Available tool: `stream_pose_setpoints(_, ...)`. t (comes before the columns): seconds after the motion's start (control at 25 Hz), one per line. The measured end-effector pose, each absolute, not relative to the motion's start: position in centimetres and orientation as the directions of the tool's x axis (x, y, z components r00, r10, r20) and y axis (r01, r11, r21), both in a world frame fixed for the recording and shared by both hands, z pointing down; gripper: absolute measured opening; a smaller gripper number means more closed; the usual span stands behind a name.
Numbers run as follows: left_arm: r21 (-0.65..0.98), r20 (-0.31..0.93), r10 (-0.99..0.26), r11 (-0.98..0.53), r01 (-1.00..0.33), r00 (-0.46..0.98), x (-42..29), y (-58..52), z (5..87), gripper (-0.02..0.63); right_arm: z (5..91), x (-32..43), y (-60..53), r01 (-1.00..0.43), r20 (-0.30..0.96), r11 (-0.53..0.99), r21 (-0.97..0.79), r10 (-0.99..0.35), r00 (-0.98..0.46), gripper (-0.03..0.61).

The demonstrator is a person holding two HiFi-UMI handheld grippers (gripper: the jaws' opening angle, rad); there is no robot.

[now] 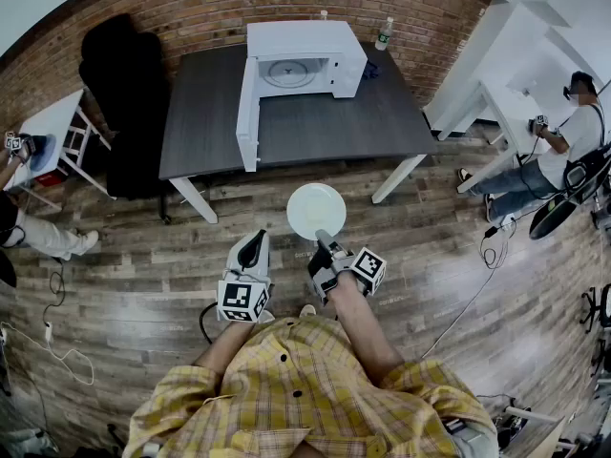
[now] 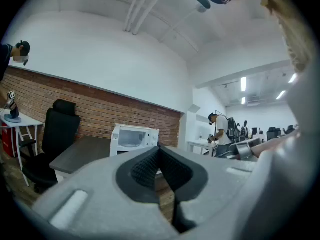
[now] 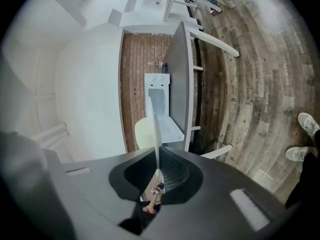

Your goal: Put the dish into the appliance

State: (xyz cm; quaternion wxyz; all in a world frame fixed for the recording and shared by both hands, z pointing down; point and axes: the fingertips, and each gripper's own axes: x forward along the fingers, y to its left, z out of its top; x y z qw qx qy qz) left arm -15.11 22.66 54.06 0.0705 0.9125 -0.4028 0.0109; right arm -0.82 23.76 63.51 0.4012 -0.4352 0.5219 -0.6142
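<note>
2 claws show in the head view, both held out level in front of the person and short of the table's [image 1: 315, 127] near edge. The right claw [image 1: 323, 238] is closed on the rim of a white plate [image 1: 316, 210], which hangs over the wood floor (not over the table), just off the middle of that near edge. In the right gripper view the plate's rim runs thin and edge-on between the pads. The left claw [image 1: 252, 242] is closed with nothing in it, its pads meeting at the tip. A white microwave [image 1: 305, 60] stands at the table's far edge, its door [image 1: 247, 113] swung wide open toward the near edge. A bottle [image 1: 384, 34] stands near the far right corner.
</note>
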Motion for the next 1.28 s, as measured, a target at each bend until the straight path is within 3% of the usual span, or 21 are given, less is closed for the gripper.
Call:
stream_pose_setpoints(0.68,0.109,0.079,-0.730,-0.671,-0.734,0.679,-12.0,23.6,54.4,-0.002,63.5,2.1,24.7,0.041,0.115,-0.132,-0.990,-0.952,-0.285,0.017)
stream_pose_setpoints(1.28,0.088,0.089,-0.767,-0.629,-0.773,0.635,-7.5,25.2,54.7,-0.002,64.0,5.7,24.6,0.007,0.102,-0.113,-0.994,-0.923,-0.372,0.017)
